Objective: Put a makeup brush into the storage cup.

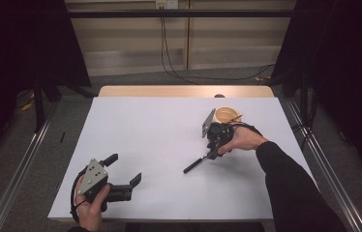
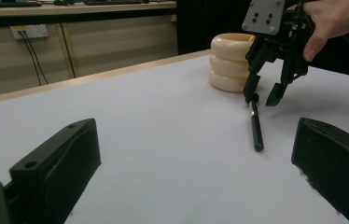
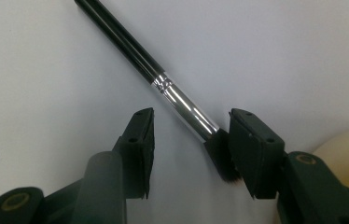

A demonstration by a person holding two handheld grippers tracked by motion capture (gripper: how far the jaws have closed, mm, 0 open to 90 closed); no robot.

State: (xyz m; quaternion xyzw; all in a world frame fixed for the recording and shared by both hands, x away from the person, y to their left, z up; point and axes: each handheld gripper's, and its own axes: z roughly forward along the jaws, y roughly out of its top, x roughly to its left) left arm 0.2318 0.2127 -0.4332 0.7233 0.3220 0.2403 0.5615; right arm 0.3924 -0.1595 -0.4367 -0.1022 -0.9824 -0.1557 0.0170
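- Makeup brush (image 1: 199, 163) lies flat on table (image 1: 145, 130), near cream holder (image 1: 227, 115); handle points away from right gripper (image 3: 189, 144).
- Jaws half open, straddling bristle end, gripping nothing yet.
- Left gripper (image 1: 127, 170) well apart, open.

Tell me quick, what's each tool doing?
Left tool: open, holding nothing.
Right tool: open around the makeup brush on the table, not gripping it.

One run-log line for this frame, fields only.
right gripper: open, jaws straddling brush head on table | left gripper: open, idle | holder: beside right gripper
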